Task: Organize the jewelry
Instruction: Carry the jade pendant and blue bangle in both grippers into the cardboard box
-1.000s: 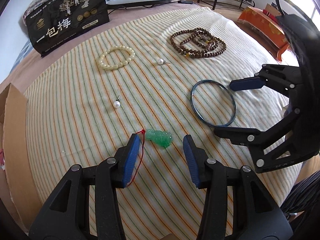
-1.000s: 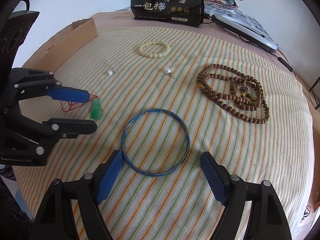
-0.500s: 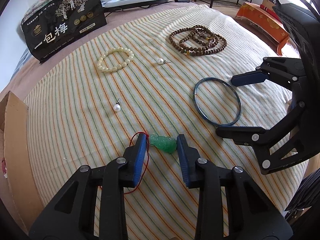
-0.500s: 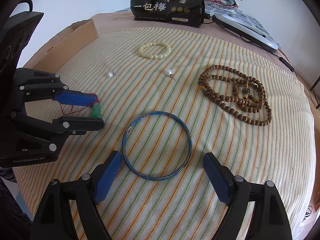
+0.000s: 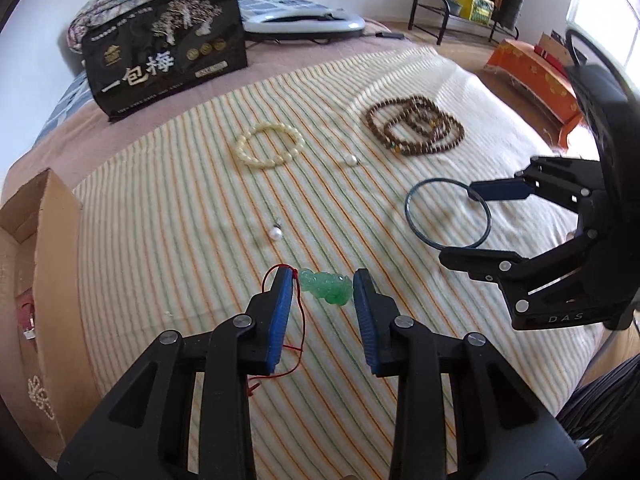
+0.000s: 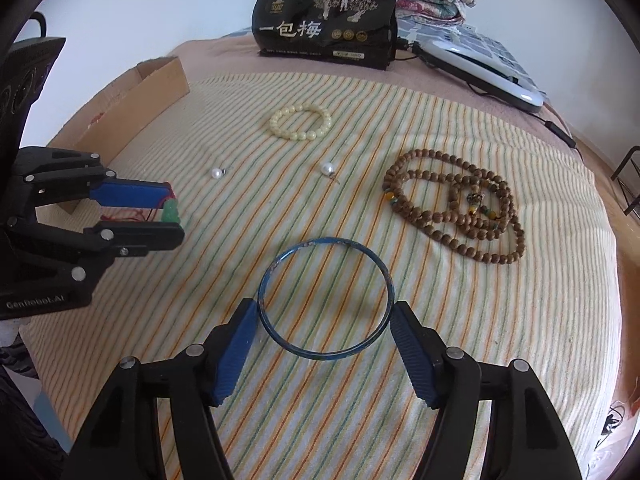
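Two tools low over a striped cloth [image 6: 400, 360] on a bed. Left tool [image 5: 322, 276] clenched on a green jade pendant [image 5: 326, 289] at its pad tips, red cord [image 5: 299, 320] trailing back between the pads. Right tool [image 6: 322, 308] closing, not yet gripping, around a blue bangle [image 6: 280, 334] flat on the cloth. Farther out, two pearl earrings [image 6: 216, 173], a cream bead bracelet [image 6: 301, 122] and a coiled brown bead necklace [image 6: 452, 208]. Cardboard box [image 6: 132, 116] at the cloth's left edge.
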A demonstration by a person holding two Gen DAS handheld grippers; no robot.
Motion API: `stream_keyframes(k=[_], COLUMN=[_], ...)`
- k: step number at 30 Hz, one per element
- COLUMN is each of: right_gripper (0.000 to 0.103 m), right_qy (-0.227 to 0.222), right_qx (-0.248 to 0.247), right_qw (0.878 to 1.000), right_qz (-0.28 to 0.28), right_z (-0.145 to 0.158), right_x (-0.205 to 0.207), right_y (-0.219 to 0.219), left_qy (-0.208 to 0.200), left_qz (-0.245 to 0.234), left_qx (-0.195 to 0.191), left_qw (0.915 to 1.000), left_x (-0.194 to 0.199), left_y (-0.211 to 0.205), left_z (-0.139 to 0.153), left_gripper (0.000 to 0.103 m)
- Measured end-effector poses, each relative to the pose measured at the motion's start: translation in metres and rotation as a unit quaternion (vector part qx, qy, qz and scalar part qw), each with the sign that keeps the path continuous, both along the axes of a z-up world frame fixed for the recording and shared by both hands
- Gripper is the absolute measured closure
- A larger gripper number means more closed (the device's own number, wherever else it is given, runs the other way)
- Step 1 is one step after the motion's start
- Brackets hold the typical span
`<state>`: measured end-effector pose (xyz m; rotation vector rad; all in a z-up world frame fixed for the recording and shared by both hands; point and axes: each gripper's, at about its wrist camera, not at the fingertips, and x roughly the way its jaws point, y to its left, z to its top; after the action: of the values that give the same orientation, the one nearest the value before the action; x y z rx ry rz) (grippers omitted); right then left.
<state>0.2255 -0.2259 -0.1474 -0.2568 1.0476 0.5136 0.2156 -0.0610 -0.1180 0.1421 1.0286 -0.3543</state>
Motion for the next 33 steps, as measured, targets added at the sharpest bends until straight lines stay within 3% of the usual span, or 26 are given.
stream_keyframes(k=[17,25,33], right_gripper=[0.033,0.033,0.033], right_qy=[-0.074,-0.093,-0.098], right_qx=[0.044,0.067,0.097], right_qw=[0.996,0.993,0.99], right_qz=[-0.028,-0.017,-0.001], right_z=[0.082,0.112,0.132], right_x=[-0.008,-0.011,0.002], right_y=[0.009,0.03,0.069], left_qy=[-0.08,-0.124,-0.151], left_qz=[0.077,0.118,0.173], left_qx=[-0.078,-0.088,-0.083], left_qw=[0.9907,0.9812,0.9699], left_x=[-0.004,-0.011,-0.015], left_y=[0.074,0.122,0.18], left_z=[0.091,0.131,0.147], left_gripper=[0.072,0.072,0.072])
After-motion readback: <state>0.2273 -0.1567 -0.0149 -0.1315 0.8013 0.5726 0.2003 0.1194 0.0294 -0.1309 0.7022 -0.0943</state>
